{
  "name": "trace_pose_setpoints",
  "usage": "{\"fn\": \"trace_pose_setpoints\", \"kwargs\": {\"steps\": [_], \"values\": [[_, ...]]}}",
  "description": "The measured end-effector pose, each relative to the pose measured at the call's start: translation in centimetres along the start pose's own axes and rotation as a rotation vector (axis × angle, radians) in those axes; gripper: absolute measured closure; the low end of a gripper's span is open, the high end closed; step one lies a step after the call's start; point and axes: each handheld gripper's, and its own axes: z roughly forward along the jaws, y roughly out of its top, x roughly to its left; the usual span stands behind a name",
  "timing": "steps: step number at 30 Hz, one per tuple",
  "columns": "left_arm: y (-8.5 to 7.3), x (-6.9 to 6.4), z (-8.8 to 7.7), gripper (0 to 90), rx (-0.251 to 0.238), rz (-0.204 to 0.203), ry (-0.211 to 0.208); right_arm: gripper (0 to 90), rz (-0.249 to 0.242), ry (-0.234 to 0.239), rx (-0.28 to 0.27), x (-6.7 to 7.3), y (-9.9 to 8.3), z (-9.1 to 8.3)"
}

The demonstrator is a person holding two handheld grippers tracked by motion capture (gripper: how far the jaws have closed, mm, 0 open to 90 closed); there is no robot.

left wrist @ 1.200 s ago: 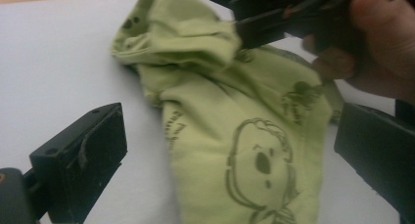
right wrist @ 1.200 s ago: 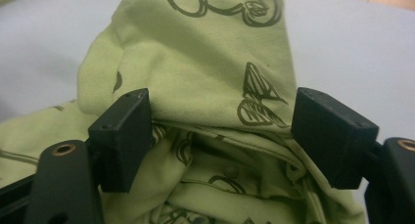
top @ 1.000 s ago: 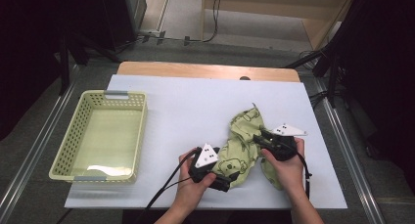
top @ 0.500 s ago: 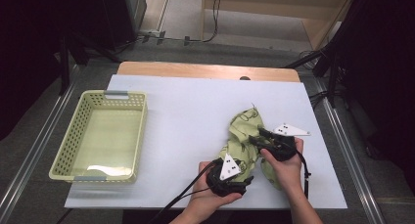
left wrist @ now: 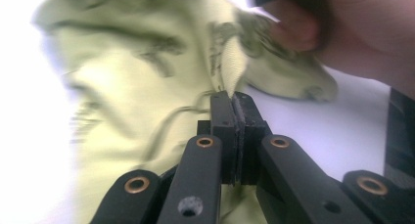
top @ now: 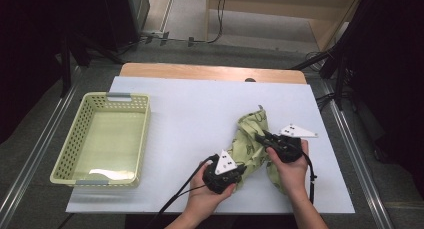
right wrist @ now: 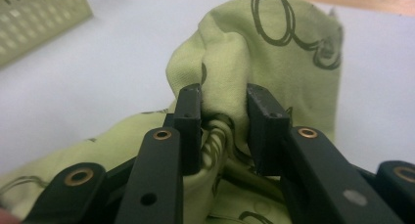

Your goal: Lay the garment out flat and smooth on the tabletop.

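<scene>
We see the desk (top: pixel 190 109) under a white sheet, with a pale green basket (top: pixel 102 139) at its left and a crumpled green cloth (top: pixel 252 136) right of centre, well apart from the basket. The cloth lies bunched between both hands. It looks light, soft and floppy, so we judge it will sag and slide wherever it isn't pinched; edges or thick folds are the places to take hold, not the flat middle. The left claw (left wrist: pixel 234 104) has just been closing and now pinches a thin fold of cloth at the near edge, jaws pressed together on it. The right claw (right wrist: pixel 224 114) has also just been closing and sits narrow around a thicker bunched ridge higher up the cloth, both pads pressing into the fabric. In the high view the left claw (top: pixel 241 170) is at the cloth's near-left side and the right claw (top: pixel 260 137) over its middle. Dark looping print on the cloth, maybe script, unreadable; no brand or label we can make out.
</scene>
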Motion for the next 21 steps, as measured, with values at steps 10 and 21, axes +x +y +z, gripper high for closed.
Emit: {"fn": "trace_pose_setpoints", "kwargs": {"steps": [10,21], "values": [[-0.1,3.3,-2.2,90.0,-0.039,-0.058,0.083,71.7,0.066,-0.026,-0.07,-2.2,0.2,-2.4],[0.1,6.0,-4.2,90.0,-0.101,-0.131,0.209,71.7,0.17,-0.186,-0.126,-7.3,-0.9,-6.8]]}}
